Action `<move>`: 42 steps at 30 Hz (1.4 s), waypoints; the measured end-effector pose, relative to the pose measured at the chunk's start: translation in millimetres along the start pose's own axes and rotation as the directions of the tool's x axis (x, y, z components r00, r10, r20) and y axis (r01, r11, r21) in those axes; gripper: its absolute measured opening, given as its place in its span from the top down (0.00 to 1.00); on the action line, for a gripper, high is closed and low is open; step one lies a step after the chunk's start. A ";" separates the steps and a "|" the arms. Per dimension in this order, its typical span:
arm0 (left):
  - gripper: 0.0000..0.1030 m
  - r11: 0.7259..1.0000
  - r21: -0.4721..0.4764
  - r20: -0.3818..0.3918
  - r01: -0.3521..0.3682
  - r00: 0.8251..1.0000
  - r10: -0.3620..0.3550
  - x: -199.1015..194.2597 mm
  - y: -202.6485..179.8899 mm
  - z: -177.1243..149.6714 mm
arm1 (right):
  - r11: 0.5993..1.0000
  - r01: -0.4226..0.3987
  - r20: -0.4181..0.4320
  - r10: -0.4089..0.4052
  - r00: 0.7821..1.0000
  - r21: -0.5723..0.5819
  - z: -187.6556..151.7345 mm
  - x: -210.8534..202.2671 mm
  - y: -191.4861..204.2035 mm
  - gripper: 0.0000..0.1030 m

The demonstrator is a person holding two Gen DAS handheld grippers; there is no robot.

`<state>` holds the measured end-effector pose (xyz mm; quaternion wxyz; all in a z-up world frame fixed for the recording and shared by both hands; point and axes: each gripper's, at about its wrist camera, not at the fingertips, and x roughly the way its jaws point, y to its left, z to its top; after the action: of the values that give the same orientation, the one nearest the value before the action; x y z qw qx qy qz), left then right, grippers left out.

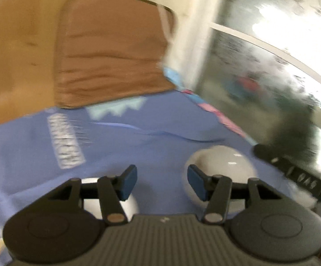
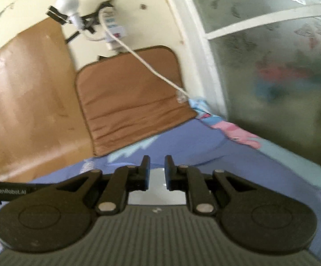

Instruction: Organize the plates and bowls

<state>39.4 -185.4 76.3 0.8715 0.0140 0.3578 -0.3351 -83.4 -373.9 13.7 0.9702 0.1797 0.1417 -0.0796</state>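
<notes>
Bowls lie beneath the tilted left hand-held gripper, jaws apart, empty.

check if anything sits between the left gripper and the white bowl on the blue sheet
Nothing visible does. The left gripper is open and empty, and the white bowl lies just beyond its right finger on the bare blue sheet.

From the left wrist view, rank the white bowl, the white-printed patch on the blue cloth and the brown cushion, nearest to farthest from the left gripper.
1. White bowl, just right of the left gripper, behind its right finger.
2. White-printed patch, ahead on the left of the blue cloth.
3. Brown cushion, at the cloth's far edge.
</notes>
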 end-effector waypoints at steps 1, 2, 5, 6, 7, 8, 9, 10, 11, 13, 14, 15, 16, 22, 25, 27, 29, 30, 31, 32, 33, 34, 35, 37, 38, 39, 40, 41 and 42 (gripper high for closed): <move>0.50 1.000 0.007 -0.012 0.007 1.000 -0.007 6.7 -6.5 1.3 | 1.000 0.003 -0.015 -0.003 1.000 0.002 0.1 0.6 -4.3 0.83; 0.50 1.000 0.013 -0.024 0.008 1.000 -0.008 14.1 -12.2 2.2 | 1.000 0.007 -0.030 -0.007 1.000 0.008 -0.4 1.4 -9.0 0.83; 0.50 0.999 0.003 -0.074 0.035 0.997 -0.035 34.8 -22.9 2.7 | 1.000 0.002 -0.072 -0.001 0.997 0.021 -4.0 6.2 -15.0 0.70; 0.50 0.999 -0.004 -0.088 0.042 0.995 -0.042 38.9 -21.8 1.3 | 1.000 -0.001 -0.083 0.003 0.997 0.024 -5.8 7.9 -15.3 0.68; 0.50 0.999 -0.007 -0.100 0.049 0.994 -0.050 42.9 -23.0 0.4 | 1.000 -0.002 -0.093 0.004 0.996 0.025 -7.6 9.2 -16.2 0.68; 0.52 0.999 -0.007 -0.109 0.053 0.993 -0.053 46.2 -23.5 -1.1 | 1.000 0.000 -0.106 0.002 0.994 0.022 -9.2 11.4 -16.8 0.68; 0.53 0.999 -0.005 -0.121 0.051 0.991 -0.052 50.5 -24.6 -3.0 | 1.000 0.001 -0.120 0.002 0.993 0.022 -10.8 12.9 -15.8 0.68; 0.53 0.999 -0.005 -0.133 0.052 0.990 -0.052 56.2 -25.1 -4.3 | 1.000 0.001 -0.136 0.003 0.991 0.029 -12.7 16.4 -17.5 0.68; 0.60 0.998 -0.008 -0.147 0.056 0.988 -0.056 60.7 -25.3 -6.0 | 0.999 0.000 -0.151 0.006 0.989 0.041 -14.4 20.5 -17.9 0.67; 0.59 0.998 -0.027 -0.150 0.059 0.987 -0.063 66.5 -24.0 -9.8 | 0.997 -0.018 -0.186 0.033 0.982 0.079 -17.6 26.2 -22.3 0.67; 0.60 0.998 -0.031 -0.145 0.063 0.987 -0.067 66.6 -23.0 -9.7 | 0.995 -0.031 -0.197 0.050 0.979 0.099 -18.6 28.4 -23.5 0.69; 0.61 0.997 -0.035 -0.142 0.064 0.987 -0.068 66.1 -22.0 -9.2 | 0.992 -0.045 -0.207 0.068 0.976 0.114 -19.7 30.1 -23.0 0.73; 0.64 0.997 -0.045 -0.143 0.066 0.987 -0.071 64.8 -20.3 -8.2 | 0.993 -0.038 -0.209 0.062 0.976 0.116 -19.8 30.3 -20.9 0.74; 0.77 0.997 -0.063 -0.049 0.041 0.998 -0.044 28.2 -3.9 -0.2 | 1.000 -0.029 -0.103 0.029 0.994 0.006 -10.7 20.8 18.7 0.86; 0.77 0.992 -0.123 0.006 0.012 1.000 -0.011 6.4 21.0 1.5 | 0.997 -0.082 -0.102 0.081 0.992 -0.003 -11.5 26.6 38.2 0.87; 0.77 0.984 -0.179 0.027 0.000 1.000 0.005 -8.1 41.4 -0.1 | 0.993 -0.120 -0.120 0.120 0.986 0.006 -13.0 34.7 51.4 0.87; 0.77 0.977 -0.212 0.043 -0.021 0.999 0.031 -22.3 57.6 -3.5 | 0.987 -0.163 -0.139 0.161 0.977 0.000 -13.4 40.8 65.4 0.87; 0.78 0.972 -0.233 0.048 -0.040 0.997 0.052 -30.3 67.1 -6.9 | 0.982 -0.186 -0.150 0.184 0.972 -0.005 -14.0 43.8 72.9 0.87; 0.78 0.968 -0.246 0.051 -0.055 0.996 0.069 -36.4 74.7 -9.9 | 0.978 -0.210 -0.165 0.206 0.965 -0.007 -15.3 46.0 81.2 0.87; 0.77 0.964 -0.257 0.052 -0.069 0.995 0.085 -41.1 81.9 -12.4 | 0.973 -0.231 -0.181 0.226 0.957 -0.007 -17.0 48.4 88.4 0.87; 0.77 0.960 -0.268 0.051 -0.082 0.994 0.099 -45.3 88.9 -15.5 | 0.967 -0.253 -0.200 0.247 0.948 -0.005 -19.5 51.0 95.6 0.87; 0.77 0.955 -0.279 0.047 -0.096 0.992 0.113 -48.7 95.5 -18.8 | 0.964 -0.268 -0.216 0.260 0.941 -0.004 -22.0 51.3 100.0 0.87; 0.77 0.951 -0.288 0.043 -0.109 0.991 0.127 -50.6 101.2 -21.9 | 0.960 -0.281 -0.235 0.273 0.933 -0.004 -24.3 54.2 105.3 0.87; 0.77 0.943 -0.306 0.030 -0.131 0.989 0.147 -48.5 109.5 -26.6 | 0.953 -0.303 -0.274 0.290 0.917 -0.005 -28.4 61.7 115.0 0.87; 0.76 0.939 -0.316 0.020 -0.136 0.988 0.150 -45.7 114.0 -28.4 | 0.952 -0.305 -0.289 0.290 0.912 -0.006 -31.4 65.4 118.7 0.86; 0.75 0.936 -0.323 0.007 -0.139 0.989 0.149 -41.3 118.2 -29.7 | 0.954 -0.299 -0.301 0.282 0.911 -0.010 -34.1 69.4 121.9 0.86; 0.72 0.935 -0.324 -0.004 -0.143 0.989 0.149 -35.9 121.6 -30.7 | 0.955 -0.295 -0.311 0.276 0.910 -0.014 -35.7 73.1 125.8 0.84; 0.71 0.934 -0.322 -0.012 -0.153 0.987 0.157 -31.5 123.7 -31.3 | 0.959 -0.283 -0.315 0.263 0.912 -0.021 -37.9 76.2 127.6 0.82; 0.69 0.935 -0.320 -0.015 -0.154 0.987 0.158 -28.2 125.5 -32.8 | 0.960 -0.277 -0.310 0.256 0.916 -0.026 -38.5 78.5 129.3 0.79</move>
<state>79.2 -63.3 42.7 0.8880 -0.1009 0.4003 -0.2024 8.0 -248.4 -2.5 0.9442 0.1737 0.2659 0.0870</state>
